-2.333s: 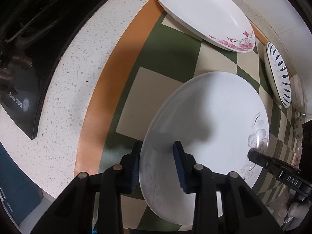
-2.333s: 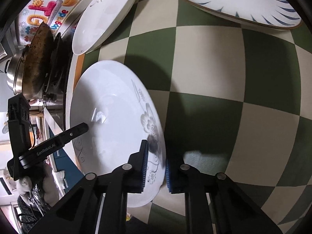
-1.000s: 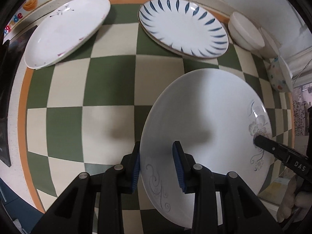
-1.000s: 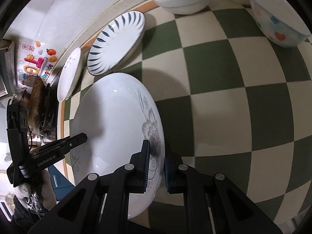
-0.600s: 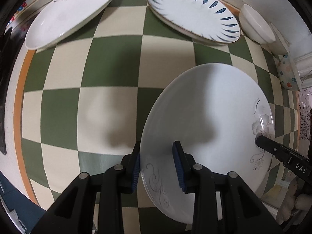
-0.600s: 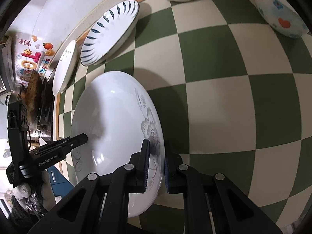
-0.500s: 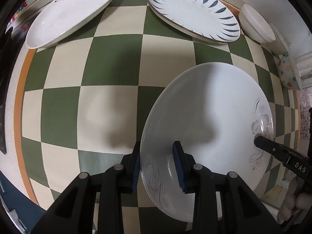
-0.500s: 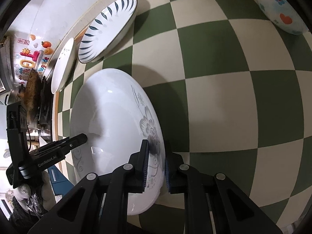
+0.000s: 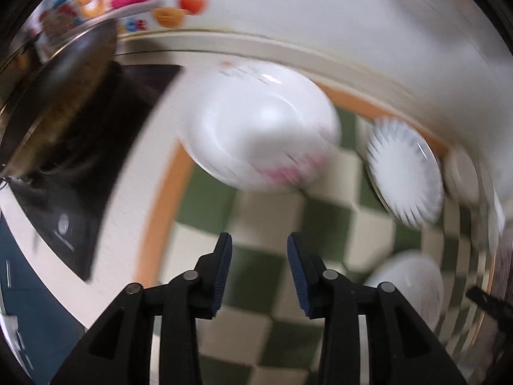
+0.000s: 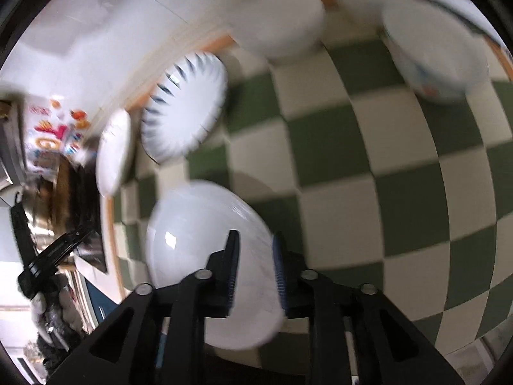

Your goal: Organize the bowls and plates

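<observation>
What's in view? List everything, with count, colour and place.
pink-flowered plate: one, white, mat's back left
blue-striped plate: one, white, beside it
white plate: one, mat's front
white bowls: two, back
patterned bowl: one, back right
checked mat: one, green and cream, under the dishes
pan: one, dark, on black stove
left hand-held gripper: black, open, empty
right hand-held gripper: black, astride white plate's rim, grip blurred
</observation>
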Tool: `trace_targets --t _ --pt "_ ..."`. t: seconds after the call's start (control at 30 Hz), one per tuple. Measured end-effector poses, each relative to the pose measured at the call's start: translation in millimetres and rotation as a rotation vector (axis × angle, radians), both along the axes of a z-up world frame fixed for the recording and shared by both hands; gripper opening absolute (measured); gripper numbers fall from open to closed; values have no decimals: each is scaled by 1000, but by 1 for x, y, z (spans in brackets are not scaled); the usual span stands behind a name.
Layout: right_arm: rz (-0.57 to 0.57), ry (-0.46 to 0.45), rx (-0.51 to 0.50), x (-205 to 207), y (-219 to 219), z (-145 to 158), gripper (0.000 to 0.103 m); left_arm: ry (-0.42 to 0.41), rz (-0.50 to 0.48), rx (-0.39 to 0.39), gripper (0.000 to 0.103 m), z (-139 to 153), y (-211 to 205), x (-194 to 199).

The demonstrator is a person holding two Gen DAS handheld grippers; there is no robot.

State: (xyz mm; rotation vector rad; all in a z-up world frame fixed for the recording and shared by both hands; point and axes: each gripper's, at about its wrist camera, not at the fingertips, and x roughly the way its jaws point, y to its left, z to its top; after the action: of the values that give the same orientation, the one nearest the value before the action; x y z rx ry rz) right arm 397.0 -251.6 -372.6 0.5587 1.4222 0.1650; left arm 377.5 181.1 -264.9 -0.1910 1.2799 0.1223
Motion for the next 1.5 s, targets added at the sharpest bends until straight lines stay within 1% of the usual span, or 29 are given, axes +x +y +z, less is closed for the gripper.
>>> trace_targets --t 0.07,0.1,0.23,0.27,0.33,0.4,0.5,0.63,0.77,0.8,0.83,0.9,0.97,1.17,1.33,1.5 --pt "7 -30 35 21 25 13 42 24 63 -35 34 -10 29 27" --pt "29 -40 67 36 46 16 44 34 88 -48 34 -19 39 36" --pt "132 -68 117 103 140 12 44 61 143 -86 34 -43 65 68" --pt "144 -73 117 114 155 10 44 64 139 -80 34 -51 62 74" --pt "187 -76 129 151 201 -1 44 75 135 -63 34 -61 69 88" --pt "219 -76 99 179 233 -12 44 90 128 -54 34 -69 73 99" --pt "246 -59 38 215 262 -29 44 101 108 -32 34 -78 78 112" --pt "243 -23 24 244 280 -52 44 119 80 -34 34 -87 80 123" --pt "238 12 24 261 285 -70 44 128 62 -43 34 -97 81 133" --pt "237 16 29 265 287 -75 43 123 59 -51 32 -98 82 134" --pt "239 20 32 268 286 -80 41 120 51 -59 25 -98 82 135" --pt "246 26 41 271 290 -86 23 121 48 -44 22 -100 82 136" --pt "257 36 52 273 293 -92 14 103 46 -39 20 -103 85 138" --pt "311 -30 11 270 303 -89 13 70 63 -31 18 -100 87 128" --pt "332 -60 9 261 296 -85 12 42 60 -13 17 -92 84 120" --pt "337 -86 19 251 290 -75 11 18 53 -16 17 -78 82 106"
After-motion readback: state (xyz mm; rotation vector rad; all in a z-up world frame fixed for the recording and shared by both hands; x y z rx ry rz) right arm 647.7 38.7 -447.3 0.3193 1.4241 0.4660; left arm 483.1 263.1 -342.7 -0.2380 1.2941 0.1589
